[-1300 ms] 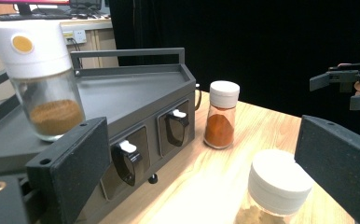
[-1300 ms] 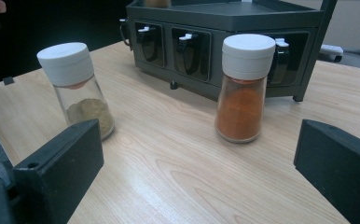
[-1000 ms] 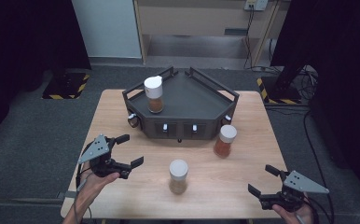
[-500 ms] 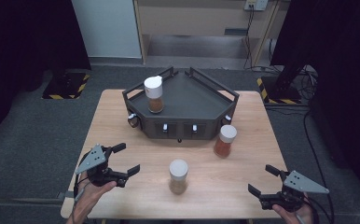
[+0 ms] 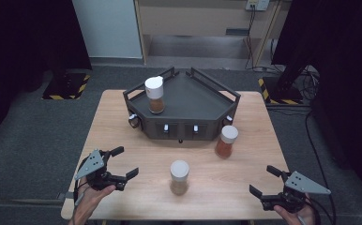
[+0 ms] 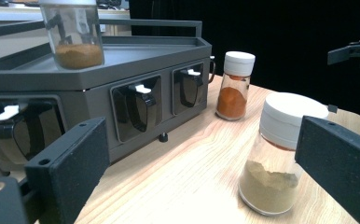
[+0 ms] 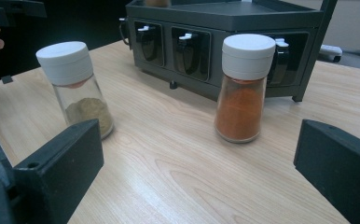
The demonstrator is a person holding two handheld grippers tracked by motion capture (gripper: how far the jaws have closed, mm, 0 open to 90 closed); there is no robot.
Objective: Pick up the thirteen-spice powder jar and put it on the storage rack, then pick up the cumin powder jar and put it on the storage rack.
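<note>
Three white-capped spice jars are in view. One with brown powder (image 5: pixel 154 95) (image 6: pixel 75 35) stands on top of the dark grey rack (image 5: pixel 193 96) (image 6: pixel 136 70) (image 7: pixel 225 28). One with orange powder (image 5: pixel 226 141) (image 6: pixel 234 86) (image 7: pixel 243 88) stands on the table by the rack's right front corner. A third with tan powder (image 5: pixel 179 177) (image 6: pixel 276 154) (image 7: pixel 78 88) stands mid-table near the front. My left gripper (image 5: pixel 127 161) (image 6: pixel 204 140) is open, left of the tan jar, holding nothing. My right gripper (image 5: pixel 260 179) (image 7: pixel 194 158) is open at the front right, facing both table jars.
The wooden table (image 5: pixel 259 117) carries the rack at its back centre; the rack's front has small glossy drawers with handles (image 6: pixel 136 105). Grey carpet surrounds the table. Bare wood lies between the jars and both grippers.
My left gripper has drawn back toward the table's near edge and tilted a little. The right gripper and all three jars stay where they were.
</note>
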